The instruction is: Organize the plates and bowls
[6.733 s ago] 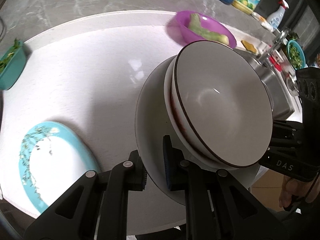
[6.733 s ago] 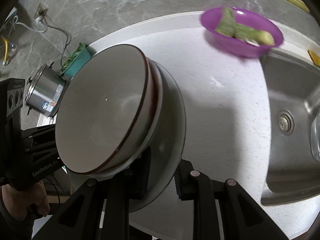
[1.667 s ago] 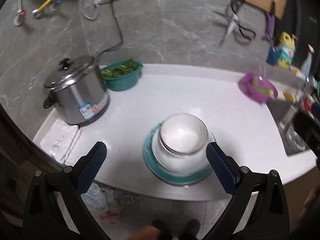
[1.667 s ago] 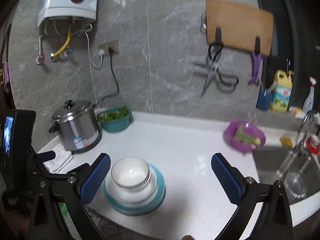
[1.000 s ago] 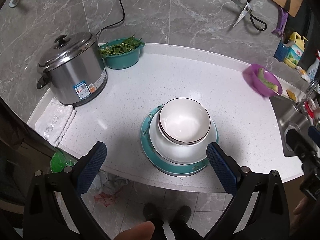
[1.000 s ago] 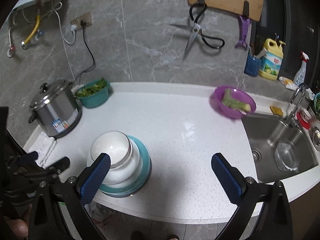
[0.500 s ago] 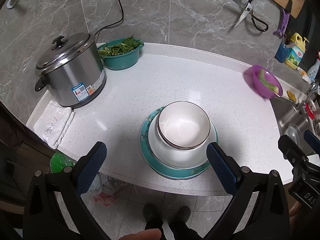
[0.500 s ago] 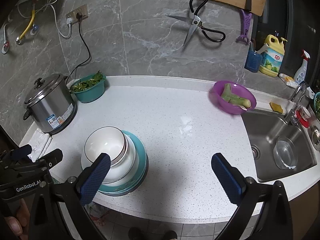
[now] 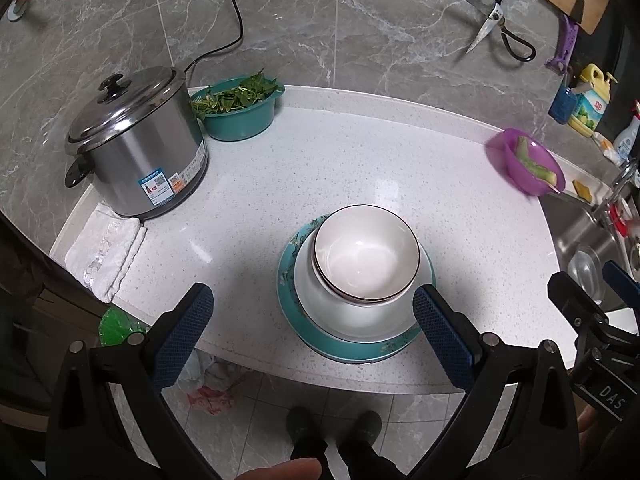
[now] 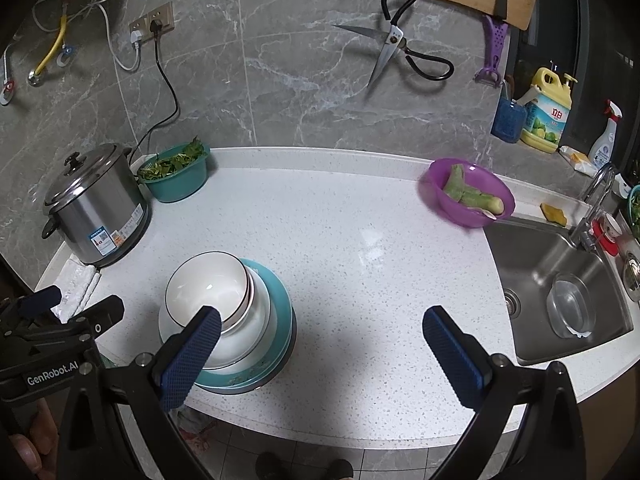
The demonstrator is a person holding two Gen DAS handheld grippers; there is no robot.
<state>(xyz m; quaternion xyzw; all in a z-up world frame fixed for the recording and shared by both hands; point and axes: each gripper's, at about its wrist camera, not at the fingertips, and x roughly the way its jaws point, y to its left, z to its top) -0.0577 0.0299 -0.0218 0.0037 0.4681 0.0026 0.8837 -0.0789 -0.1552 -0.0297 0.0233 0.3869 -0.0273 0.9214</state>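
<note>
Stack finished, grippers clear

Bowls nested on white plate over teal plate, lower centre of frame, near desk edge. Left gripper and right gripper: fingers spread wide, empty. Best nudged inward, away from edge.

Dim, even overhead light, soft shadows on the countertop, strong fisheye edge curvature.

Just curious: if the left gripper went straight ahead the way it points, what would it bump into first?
Probably the white bowl with the dark rim atop the stack on the teal plate; it sits between the open left gripper fingers, though depth is unclear.
</note>
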